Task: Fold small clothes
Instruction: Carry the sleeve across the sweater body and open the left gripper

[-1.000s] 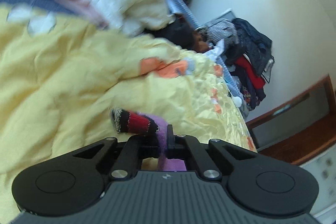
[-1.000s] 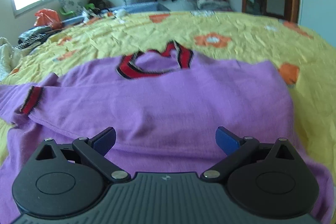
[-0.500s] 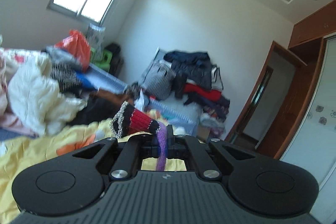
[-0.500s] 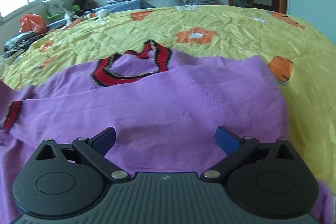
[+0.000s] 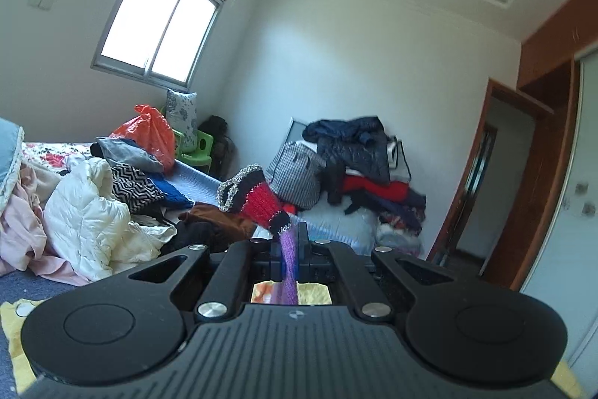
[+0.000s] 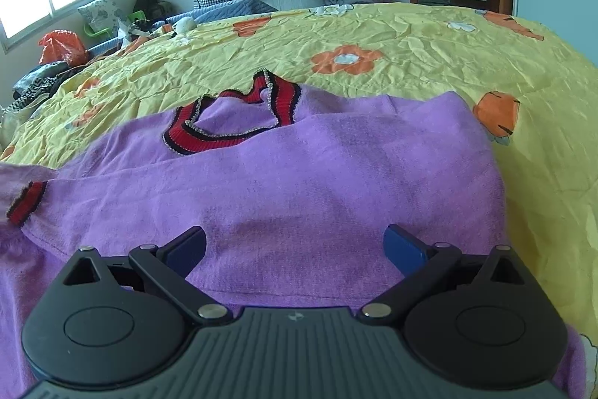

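Sleeve cuff [image 5: 258, 200] clamped in left gripper [image 5: 289, 249] fingers, sleeve mostly hidden, right gripper [image 6: 295, 245] fingers apart over purple sweater [image 6: 299, 189], perhaps touching.

Purple knit sweater [image 6: 299, 182] with red-and-black striped V-neck collar [image 6: 231, 122] lies spread flat across centre frame, collar upper centre; one striped cuff [image 6: 26, 202] at left edge; other cuff [image 5: 258, 200] raised, centre frame.

- My left gripper [image 5: 289, 251] is matt black plastic with shiny metal rivets, pinching soft purple knit sleeve [image 5: 288, 257].
- My right gripper [image 6: 295, 245]: same plastic, smooth blue pads [image 6: 405, 247].
- Purple sweater [image 6: 299, 197] looks fuzzy; its collar [image 6: 231, 122] is ribbed red knit.
- Yellow bedsheet [image 6: 411, 36] is thin, crinkled cloth.
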A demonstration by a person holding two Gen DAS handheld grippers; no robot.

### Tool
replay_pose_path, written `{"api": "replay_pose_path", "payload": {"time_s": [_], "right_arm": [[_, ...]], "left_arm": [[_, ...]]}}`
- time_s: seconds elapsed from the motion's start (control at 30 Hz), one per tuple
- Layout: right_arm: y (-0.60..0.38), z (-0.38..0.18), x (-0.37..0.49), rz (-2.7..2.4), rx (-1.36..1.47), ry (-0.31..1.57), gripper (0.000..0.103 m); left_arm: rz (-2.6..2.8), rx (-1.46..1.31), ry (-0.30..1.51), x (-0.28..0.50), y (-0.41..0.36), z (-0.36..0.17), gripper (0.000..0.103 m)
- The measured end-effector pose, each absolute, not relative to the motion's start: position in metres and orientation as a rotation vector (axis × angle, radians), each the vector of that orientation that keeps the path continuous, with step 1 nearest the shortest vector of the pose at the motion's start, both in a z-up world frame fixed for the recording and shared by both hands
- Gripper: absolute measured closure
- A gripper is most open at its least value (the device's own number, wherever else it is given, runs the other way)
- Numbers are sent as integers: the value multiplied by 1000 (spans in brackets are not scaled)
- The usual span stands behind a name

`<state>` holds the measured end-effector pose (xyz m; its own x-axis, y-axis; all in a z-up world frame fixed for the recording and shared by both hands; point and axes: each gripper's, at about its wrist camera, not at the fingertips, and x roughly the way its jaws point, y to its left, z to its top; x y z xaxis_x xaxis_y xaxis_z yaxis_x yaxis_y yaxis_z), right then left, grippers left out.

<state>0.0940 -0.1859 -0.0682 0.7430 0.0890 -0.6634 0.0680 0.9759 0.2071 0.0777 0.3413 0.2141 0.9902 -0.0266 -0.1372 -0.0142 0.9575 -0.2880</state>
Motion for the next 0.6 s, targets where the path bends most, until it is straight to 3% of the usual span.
{"api": "replay_pose_path", "payload": {"time_s": [0.3, 0.6], "right_arm": [[-199, -66, 81, 29, 222, 749, 1], [-217, -62, 33, 27, 308, 727, 1]], "left_arm": [[-260, -158, 307, 132, 196, 179, 100], [-443, -3, 467, 187, 19, 86, 100]]}}
